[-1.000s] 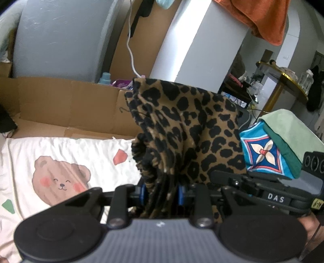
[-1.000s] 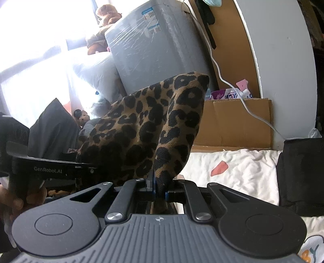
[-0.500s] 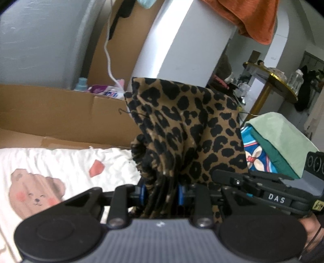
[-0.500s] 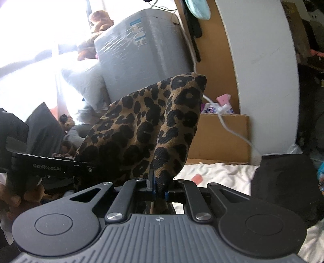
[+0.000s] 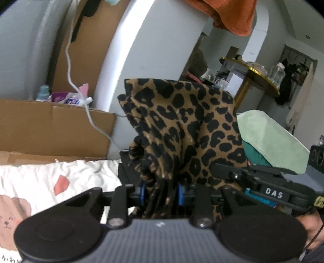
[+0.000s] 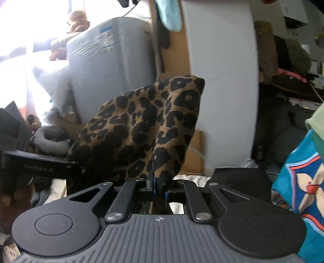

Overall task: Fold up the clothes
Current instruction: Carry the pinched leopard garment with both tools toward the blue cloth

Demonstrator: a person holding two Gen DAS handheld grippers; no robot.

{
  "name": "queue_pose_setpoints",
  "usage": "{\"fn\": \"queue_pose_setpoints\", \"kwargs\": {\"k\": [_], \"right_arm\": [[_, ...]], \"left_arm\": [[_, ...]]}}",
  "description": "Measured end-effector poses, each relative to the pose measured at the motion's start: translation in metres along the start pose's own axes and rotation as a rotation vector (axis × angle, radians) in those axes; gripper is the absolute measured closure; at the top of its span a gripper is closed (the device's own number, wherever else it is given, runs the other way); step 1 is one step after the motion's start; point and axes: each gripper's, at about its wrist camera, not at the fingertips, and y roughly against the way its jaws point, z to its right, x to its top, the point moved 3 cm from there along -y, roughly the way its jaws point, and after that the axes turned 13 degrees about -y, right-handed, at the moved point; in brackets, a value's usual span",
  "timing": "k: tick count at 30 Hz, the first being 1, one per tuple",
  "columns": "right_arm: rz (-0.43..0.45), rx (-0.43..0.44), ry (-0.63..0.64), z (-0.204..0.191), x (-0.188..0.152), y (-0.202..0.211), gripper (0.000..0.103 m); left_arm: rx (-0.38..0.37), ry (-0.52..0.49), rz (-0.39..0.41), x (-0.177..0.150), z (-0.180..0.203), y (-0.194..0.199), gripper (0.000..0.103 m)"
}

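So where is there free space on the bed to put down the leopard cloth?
Free: the white bear-print sheet, bordered by the cardboard behind and the leopard cloth at its right. Crowded: the right side, with the folded green and blue clothes and black fabric.

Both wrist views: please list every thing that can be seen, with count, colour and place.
leopard cloth: one, brown with black spots, clamped in both grippers, bunched up in front of both cameras
bedsheet: one, white with bear print, lower left of left view
cardboard: brown, behind the bedsheet
cable: one, white, hanging over the cardboard
orange cloth: one, top of left view
green cloth: one, pale green, right of left view
blue cloth: one, blue with flower pattern, right of right view
round table: one, gold rim, far right background
left gripper: black, shut on the leopard cloth
right gripper: black, shut on the leopard cloth
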Motion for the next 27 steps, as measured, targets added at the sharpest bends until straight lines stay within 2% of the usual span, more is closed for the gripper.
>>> {"fn": "queue_pose_setpoints", "kwargs": {"k": [9, 19, 27], "right_arm": [[0.027, -0.071, 0.001, 0.042, 0.017, -0.014, 0.096], [0.058, -0.201, 0.007, 0.098, 0.03, -0.034, 0.096], [0.028, -0.261, -0.005, 0.135, 0.032, -0.065, 0.096]], "left_arm": [[-0.061, 0.035, -0.02, 0.009, 0.01, -0.056, 0.072], [-0.189, 0.16, -0.055, 0.0, 0.011, -0.132, 0.073], [-0.192, 0.208, -0.099, -0.006, 0.003, -0.185, 0.073]]}}
